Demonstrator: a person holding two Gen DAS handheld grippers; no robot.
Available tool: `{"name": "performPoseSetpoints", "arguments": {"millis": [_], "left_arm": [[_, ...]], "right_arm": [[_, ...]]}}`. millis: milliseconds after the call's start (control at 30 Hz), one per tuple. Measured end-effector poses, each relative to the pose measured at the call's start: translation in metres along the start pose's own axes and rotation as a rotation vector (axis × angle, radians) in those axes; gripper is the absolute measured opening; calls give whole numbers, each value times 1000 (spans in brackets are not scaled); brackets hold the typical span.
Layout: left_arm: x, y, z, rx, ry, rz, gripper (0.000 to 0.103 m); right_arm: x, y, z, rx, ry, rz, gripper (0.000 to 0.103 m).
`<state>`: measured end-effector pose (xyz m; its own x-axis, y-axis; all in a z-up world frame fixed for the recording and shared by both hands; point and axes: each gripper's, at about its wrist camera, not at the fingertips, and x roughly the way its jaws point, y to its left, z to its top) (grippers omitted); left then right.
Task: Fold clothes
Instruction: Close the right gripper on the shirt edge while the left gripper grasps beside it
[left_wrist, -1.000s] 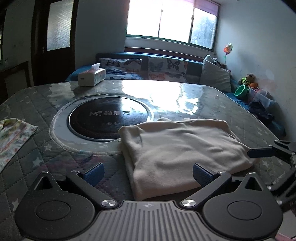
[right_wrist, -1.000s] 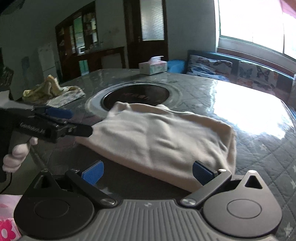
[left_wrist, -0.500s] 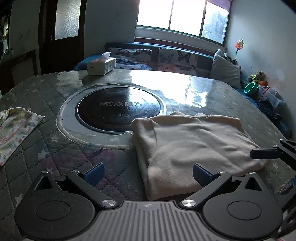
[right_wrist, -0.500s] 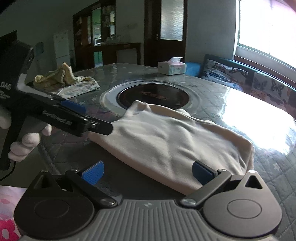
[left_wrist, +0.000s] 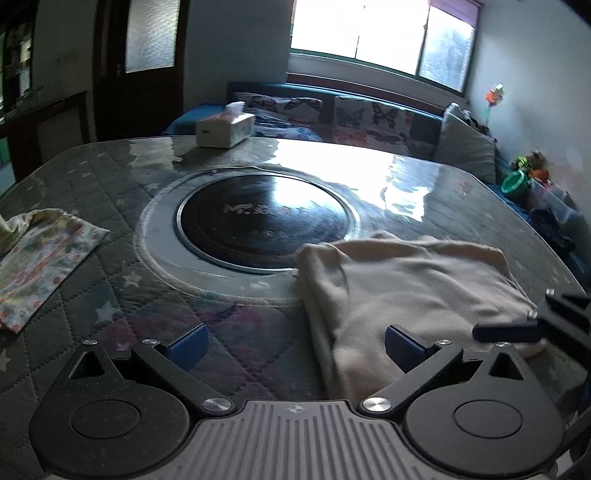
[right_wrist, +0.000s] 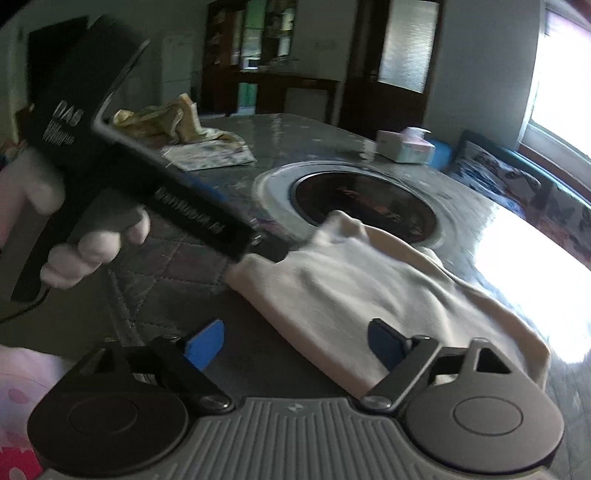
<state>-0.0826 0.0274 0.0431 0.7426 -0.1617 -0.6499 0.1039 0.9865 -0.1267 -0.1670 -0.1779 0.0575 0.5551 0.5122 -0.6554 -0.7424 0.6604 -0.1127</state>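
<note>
A folded cream garment (left_wrist: 399, 288) lies on the quilted table, right of the round hob; it also shows in the right wrist view (right_wrist: 369, 291). My left gripper (left_wrist: 293, 345) is open and empty, just short of the garment's near left corner. It appears from the side in the right wrist view (right_wrist: 207, 218), its tip over the garment's left edge. My right gripper (right_wrist: 295, 341) is open and empty at the garment's near edge. Its finger shows at the right in the left wrist view (left_wrist: 509, 330).
A round black hob (left_wrist: 264, 221) sits in the table's middle. A floral cloth (left_wrist: 40, 258) lies at the left, with a yellowish pile (right_wrist: 162, 122) beside it. A tissue box (left_wrist: 225, 127) stands at the far edge. A sofa with cushions (left_wrist: 332, 114) runs under the window.
Both grippers have swung left, so the garment now lies further right in each view. The left gripper looms much closer in the right wrist view. The garment has not moved.
</note>
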Motion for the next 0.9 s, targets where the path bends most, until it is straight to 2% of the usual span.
{"name": "performPoseSetpoints", "arguments": {"millis": [167, 233, 300, 333, 500, 567, 600, 667, 700, 767, 900], "left_arm": [[-1, 13, 5, -48, -9, 5, 100], [-1, 18, 6, -72, -14, 3, 93], [0, 24, 7, -109, -11, -9, 90], [1, 27, 8, -132, -8, -19, 86], [4, 34, 12, -226, 15, -99, 84], [6, 33, 13, -239, 23, -120, 84], [7, 32, 14, -248, 27, -130, 84], [10, 32, 15, -283, 40, -153, 84], [12, 33, 16, -306, 47, -165, 84], [15, 36, 16, -362, 65, -196, 85], [24, 41, 18, -457, 100, -251, 85]], "right_arm": [[12, 10, 9, -76, 0, 22, 73], [17, 16, 14, -110, -5, 26, 69], [22, 21, 18, -132, -7, 32, 67], [24, 23, 20, -146, -9, 33, 67], [36, 36, 22, -234, 13, 17, 59], [40, 39, 22, -257, 31, 18, 48], [42, 39, 22, -261, 36, 13, 47], [44, 38, 22, -256, 37, 5, 34], [44, 37, 22, -245, 33, 3, 32], [42, 29, 24, -201, 17, 15, 20], [33, 9, 29, -76, -20, 62, 11]]}}
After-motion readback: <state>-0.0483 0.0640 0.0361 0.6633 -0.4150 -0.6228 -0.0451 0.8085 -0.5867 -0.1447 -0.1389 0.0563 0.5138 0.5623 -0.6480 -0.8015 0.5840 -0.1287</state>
